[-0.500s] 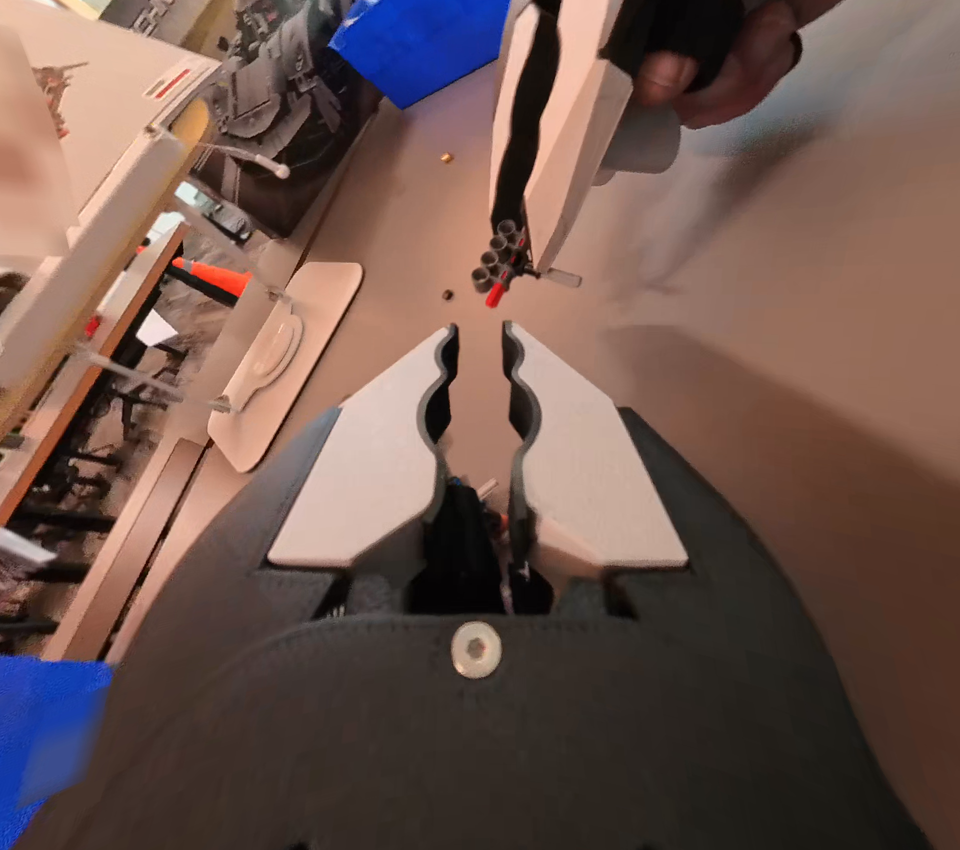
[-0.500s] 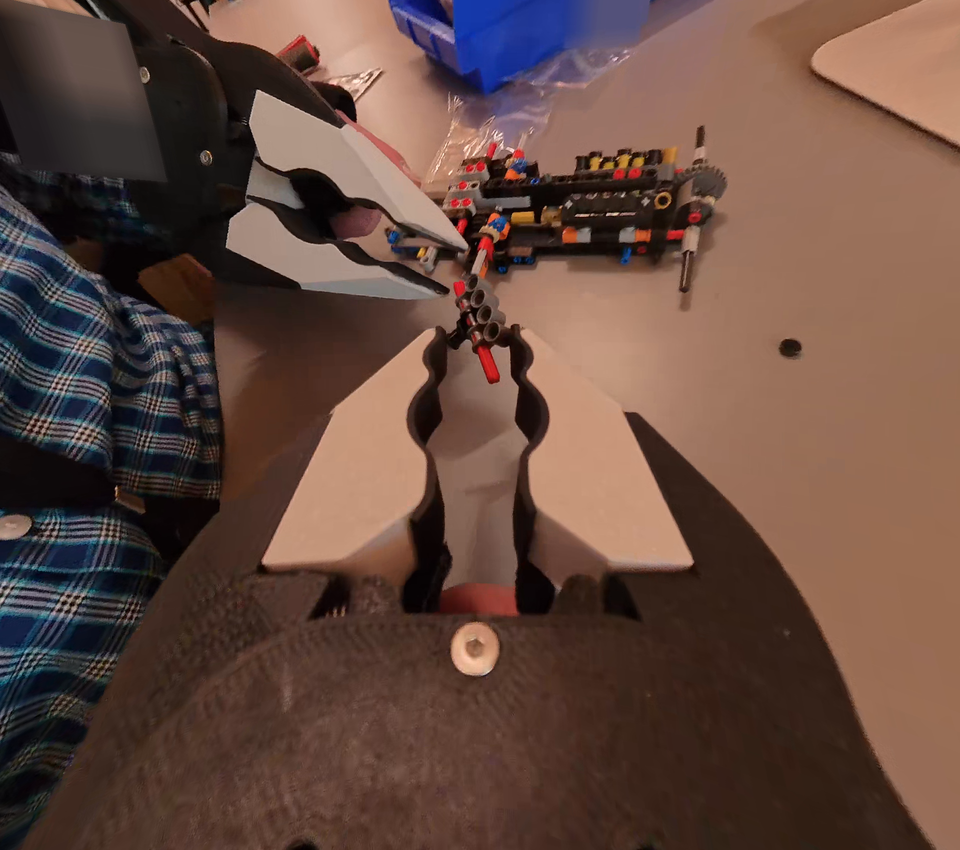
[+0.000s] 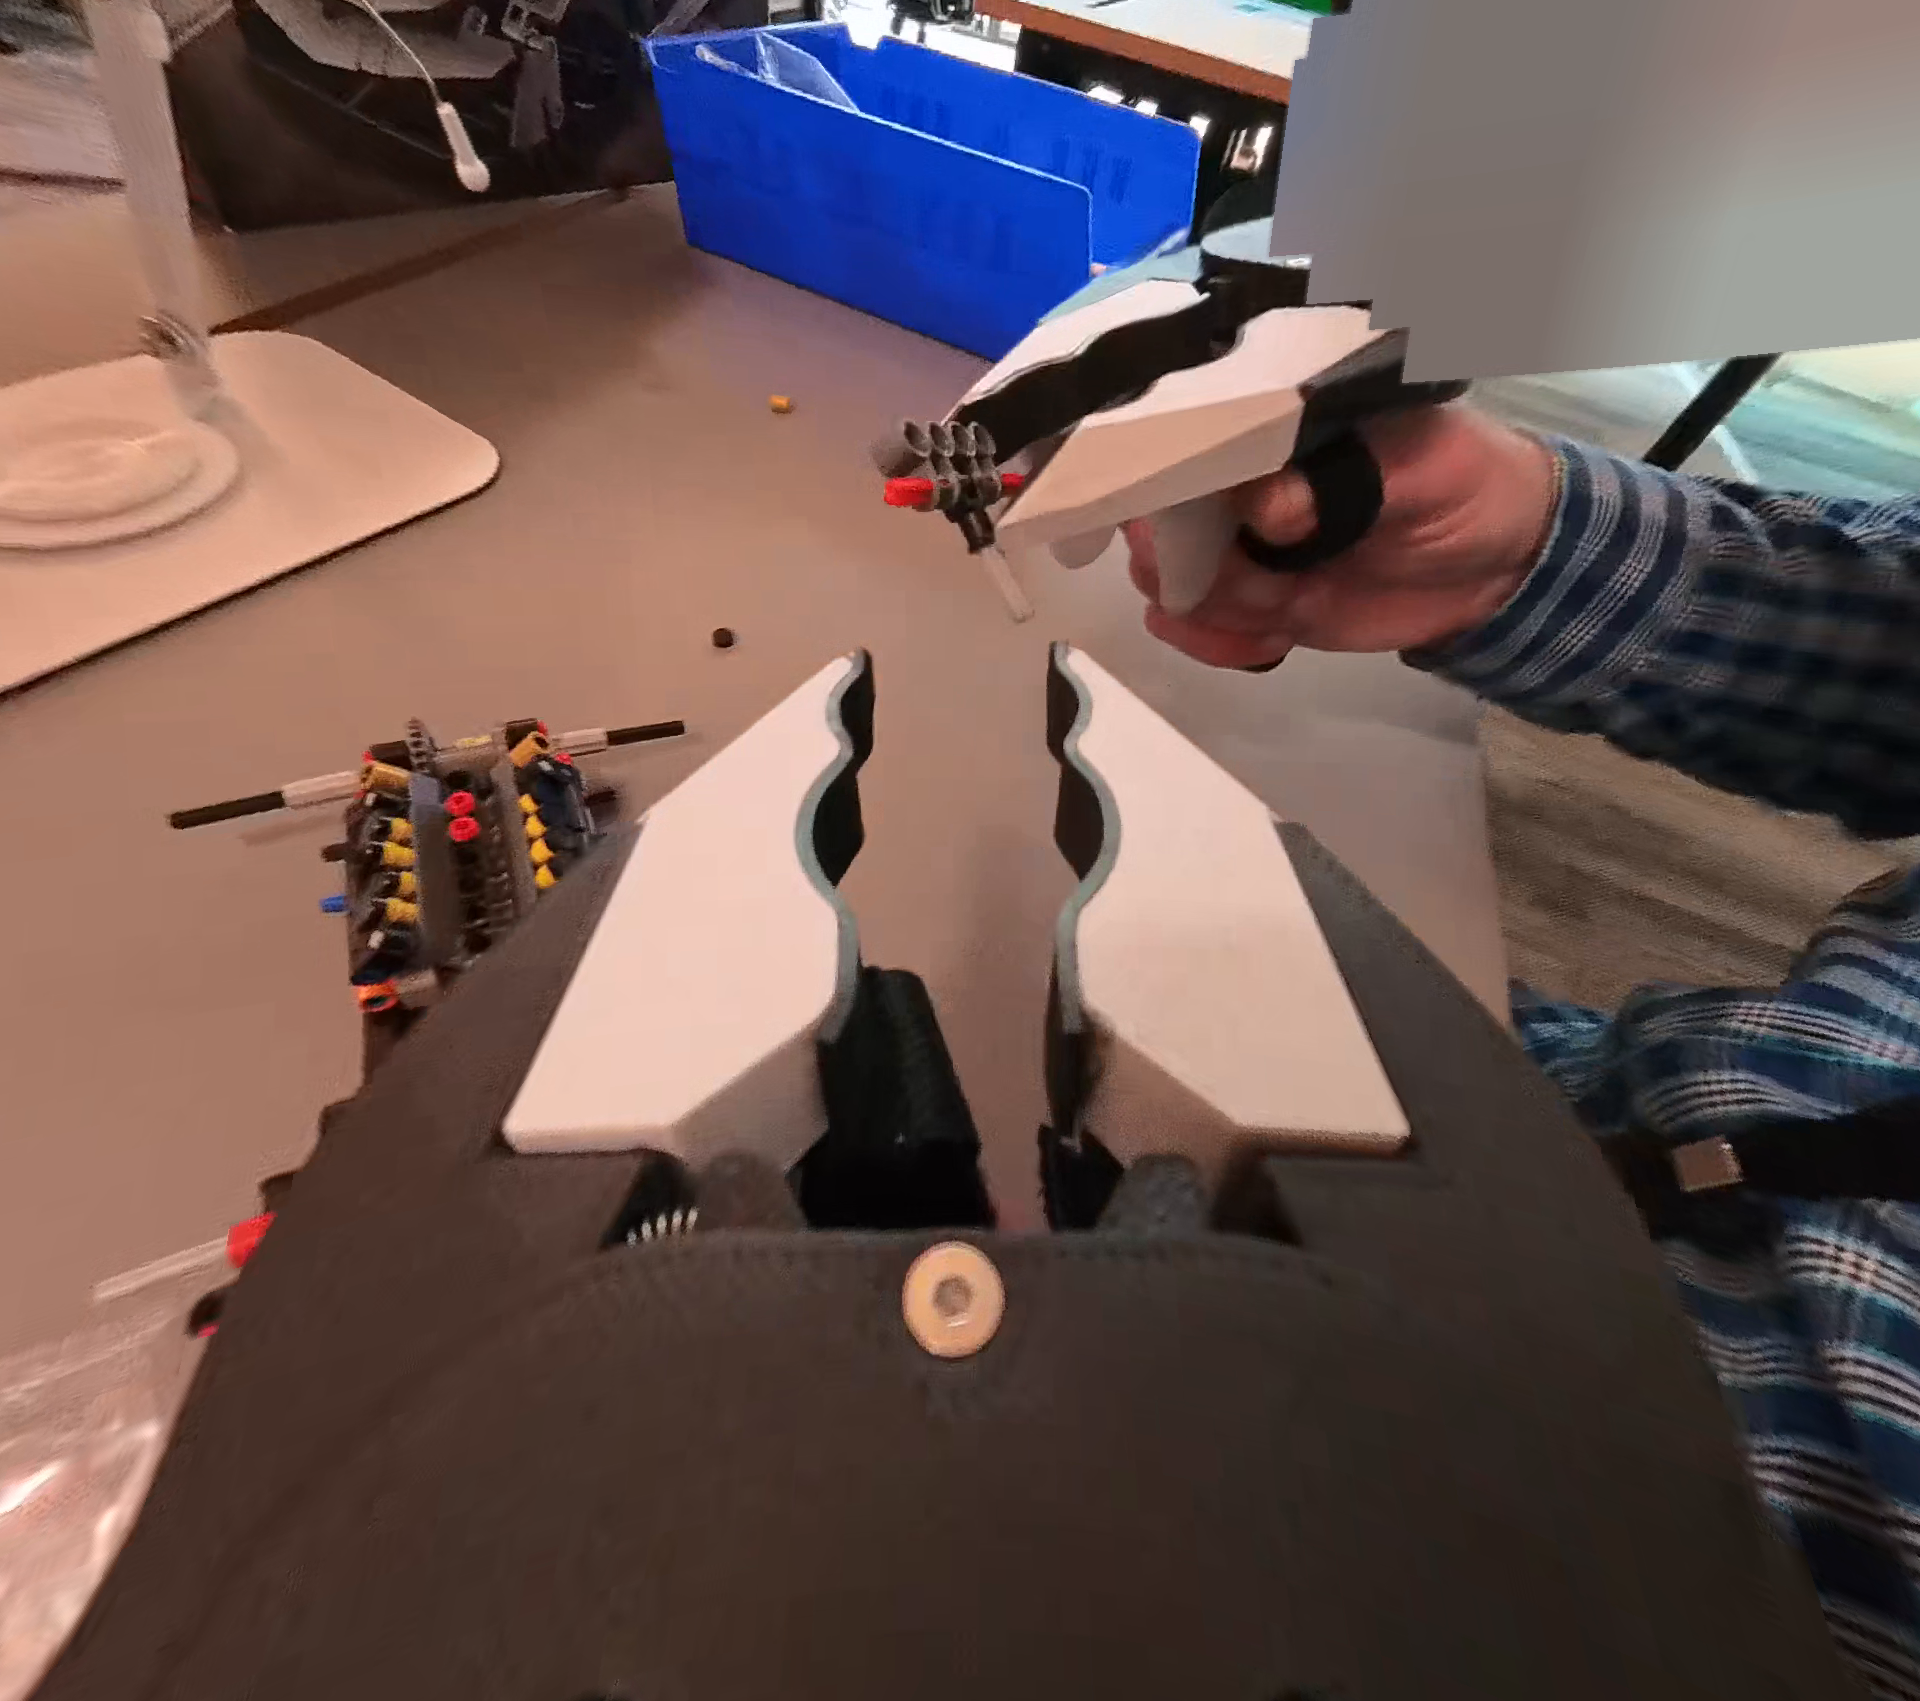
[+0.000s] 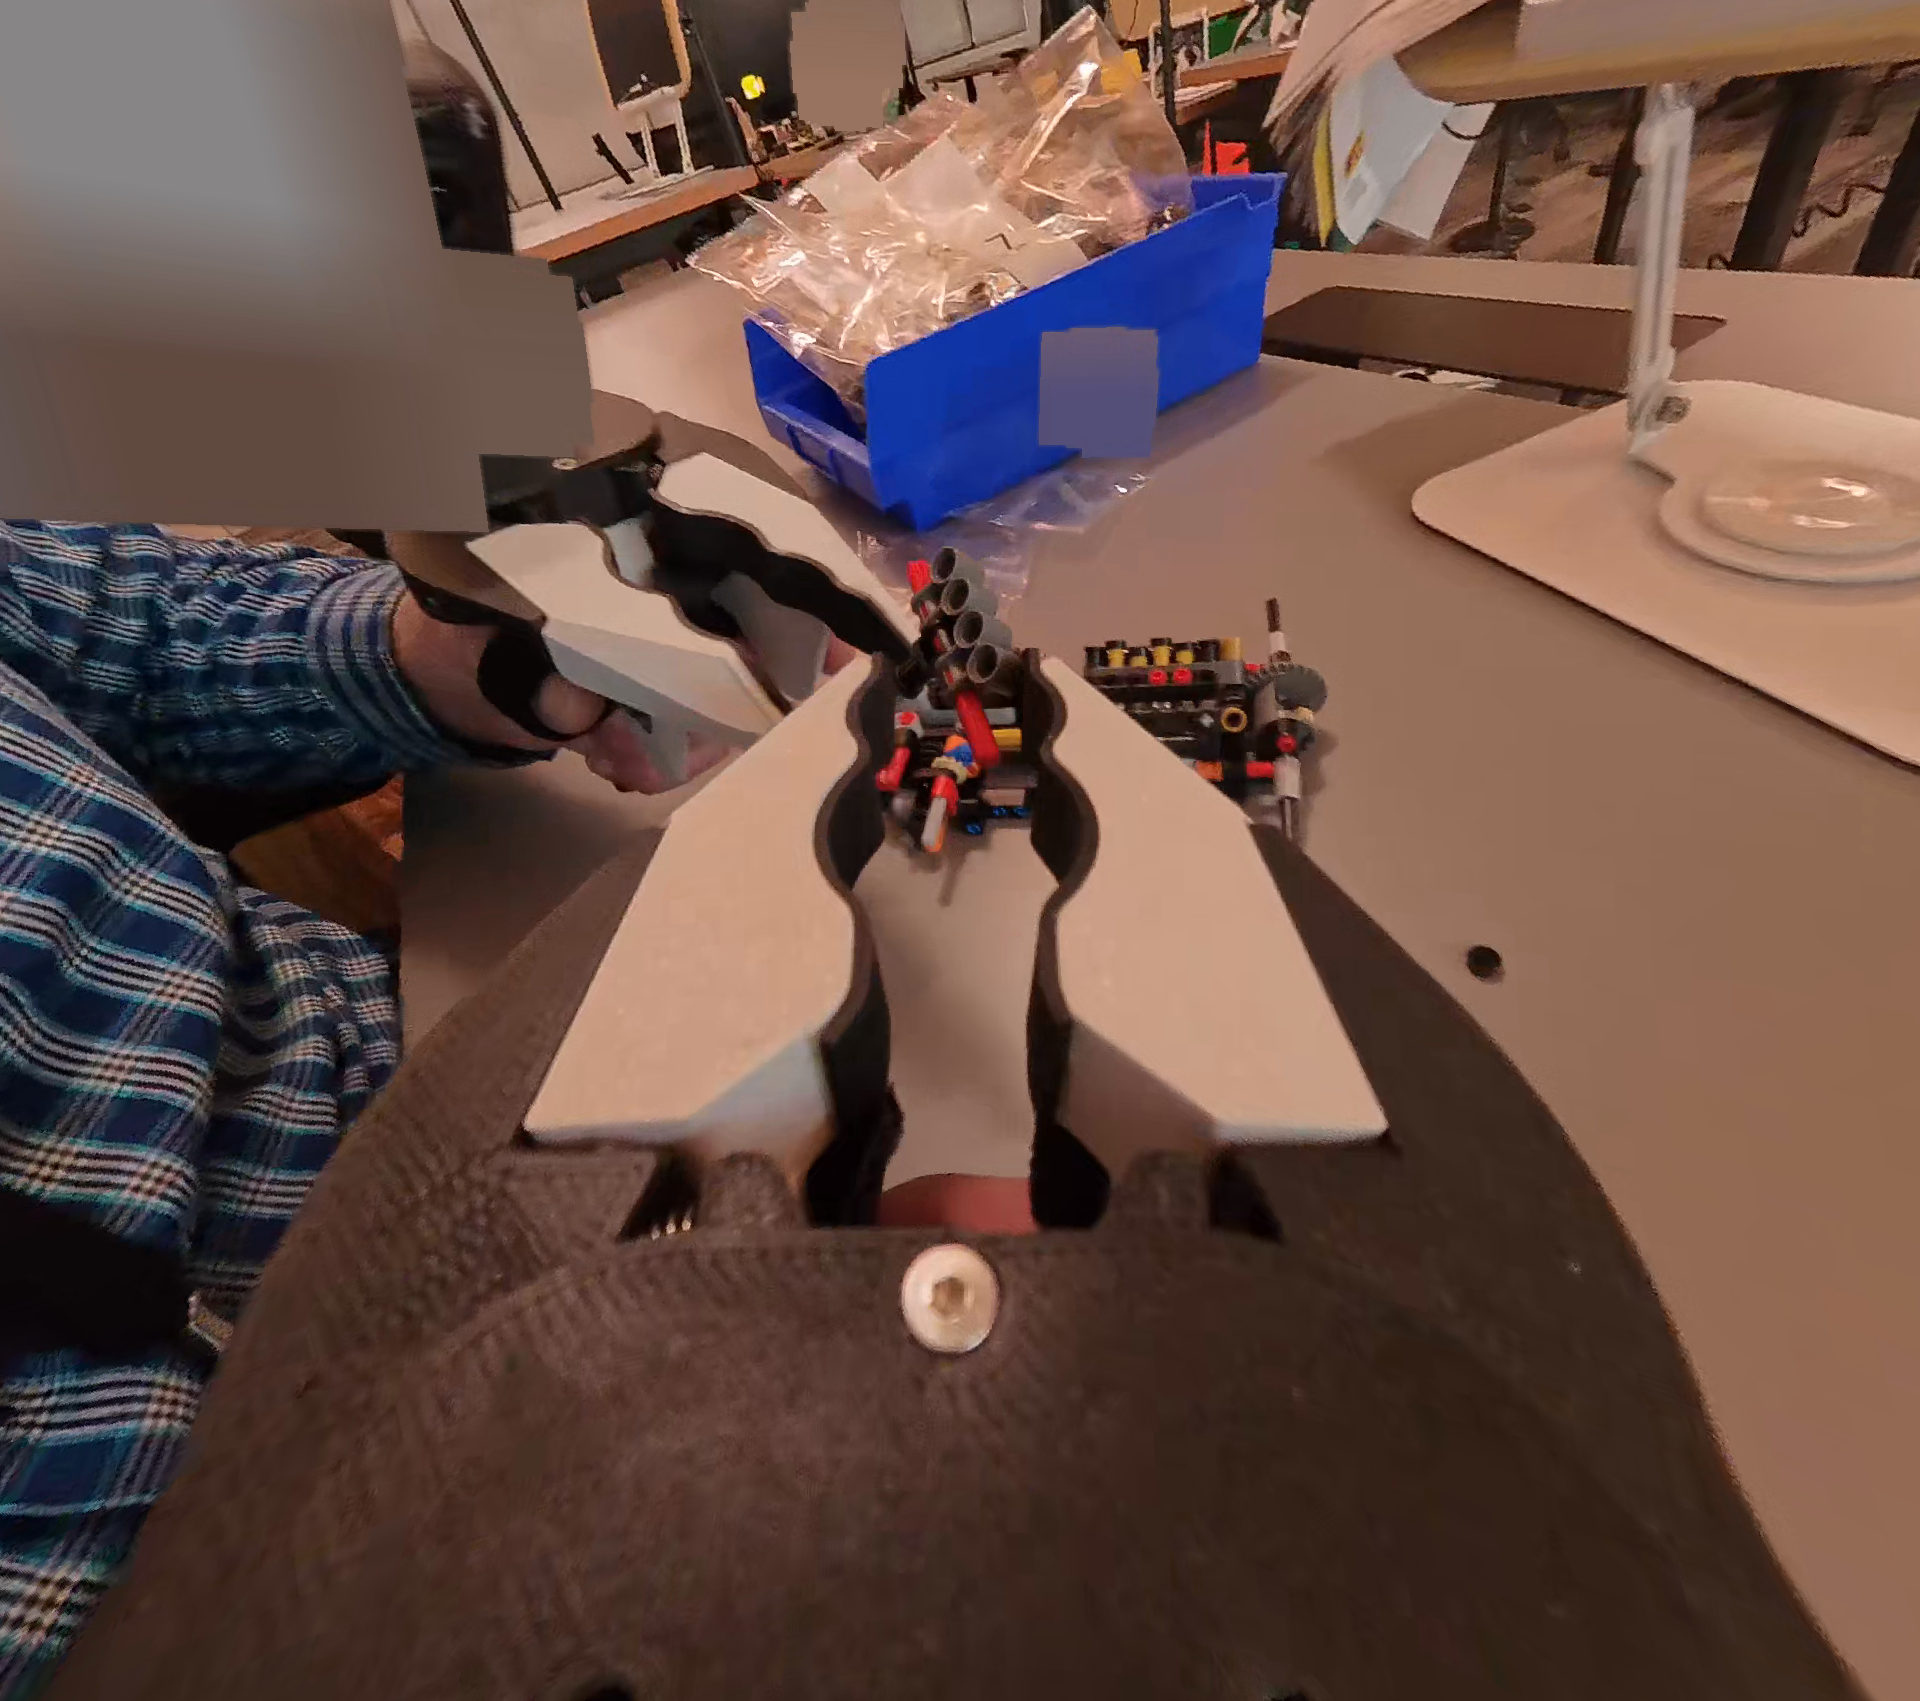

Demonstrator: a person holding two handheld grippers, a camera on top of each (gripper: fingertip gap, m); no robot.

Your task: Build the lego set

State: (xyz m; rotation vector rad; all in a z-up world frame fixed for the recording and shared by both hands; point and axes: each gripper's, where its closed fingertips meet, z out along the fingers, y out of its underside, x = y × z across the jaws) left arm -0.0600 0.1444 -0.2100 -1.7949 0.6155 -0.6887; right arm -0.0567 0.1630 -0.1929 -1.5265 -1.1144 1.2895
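Note:
My right gripper (image 4: 956, 664) is shut on a small grey lego piece (image 4: 971, 623) with a row of round holes and a red pin. In the left wrist view that gripper (image 3: 982, 462) holds the piece (image 3: 945, 462) above the grey table (image 3: 623, 529). My left gripper (image 3: 958, 659) is open and empty, just below and in front of the held piece. Its fingers (image 4: 644, 664) show at the left of the right wrist view, close to the piece. The partly built lego assembly (image 3: 457, 851) lies on the table to the left of my left gripper and beyond my right fingertips (image 4: 1164, 695).
A blue bin (image 4: 966, 415) with clear plastic bags (image 4: 966, 217) stands at the back, also in the left wrist view (image 3: 914, 217). A white stand base (image 3: 208, 488) carries a booklet. A small black part (image 3: 722, 638) and a yellow one (image 3: 779, 404) lie loose. A plaid sleeve (image 3: 1714, 612) is at right. My left and right fingertips are right by each other.
My left jaws have opened wider. Both views have swung up to a more level look across the table. My right gripper still holds the grey piece, now against the assembly in its view.

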